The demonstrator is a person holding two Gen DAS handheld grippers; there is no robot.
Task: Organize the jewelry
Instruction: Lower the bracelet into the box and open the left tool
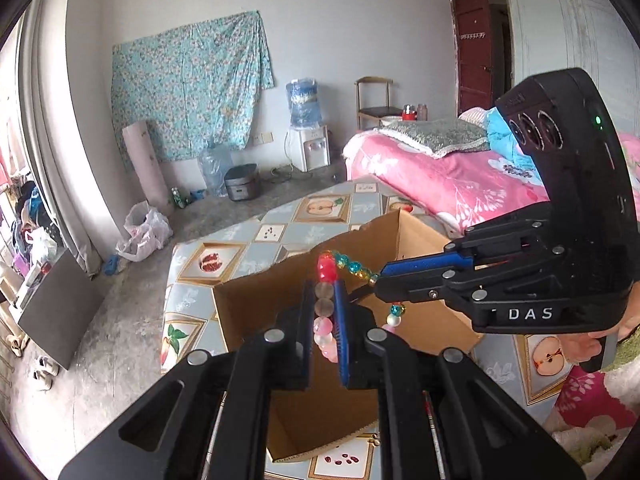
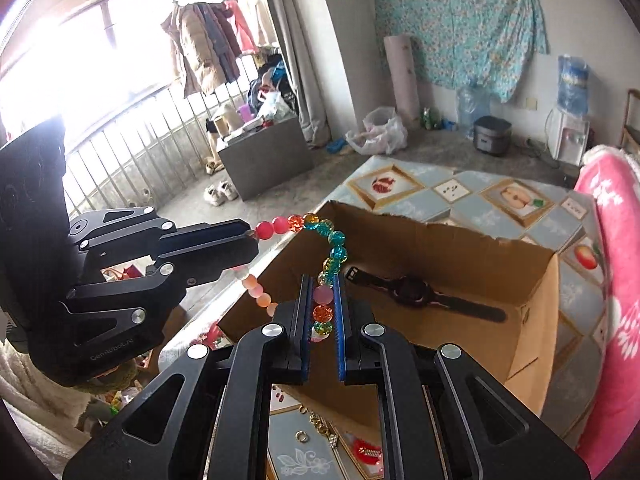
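Both claws were clamped on the same beaded bracelet of pink, red, orange and teal glass balls [image 1: 326, 312]: the left gripper [image 1: 324, 320] pinched the pale pink run, the right gripper [image 2: 322, 308] the orange-and-teal run, and the loop hung stretched between them just above the open brown cardboard box [image 2: 532, 280]. A black wristwatch [image 2: 416, 292] already lay on the box floor. The clean play, I judged, was to lower together, then release one side first so the beads wouldn't snap back. The torn front rim sat close beneath; inside there was spare floor beside the watch. Small gold rings [image 2: 302, 436] lay on the fruit-patterned tablecloth [image 2: 460, 192] nearby.
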